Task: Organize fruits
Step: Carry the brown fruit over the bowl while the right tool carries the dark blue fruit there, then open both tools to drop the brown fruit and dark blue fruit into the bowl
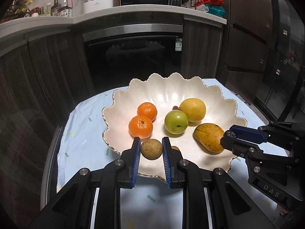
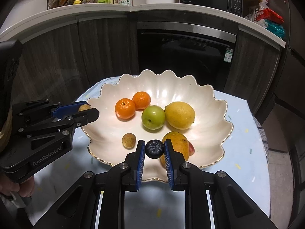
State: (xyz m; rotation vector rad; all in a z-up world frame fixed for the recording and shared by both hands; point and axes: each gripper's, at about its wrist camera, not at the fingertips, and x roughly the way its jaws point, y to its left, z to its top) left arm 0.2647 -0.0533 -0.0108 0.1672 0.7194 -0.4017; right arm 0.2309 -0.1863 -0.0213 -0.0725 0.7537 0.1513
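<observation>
A white scalloped bowl on a light blue cloth holds two tangerines, a green apple, a lemon, a mango and a loose brown longan. My left gripper is shut on another brown longan over the bowl's near-left rim. My right gripper is shut on a dark blueberry over the near side, in front of the mango.
A small red fruit lies behind the mango. The blue cloth covers a small table with edges close on both sides. Dark cabinets and an oven stand behind; the counter above carries bottles, a rice cooker and a microwave.
</observation>
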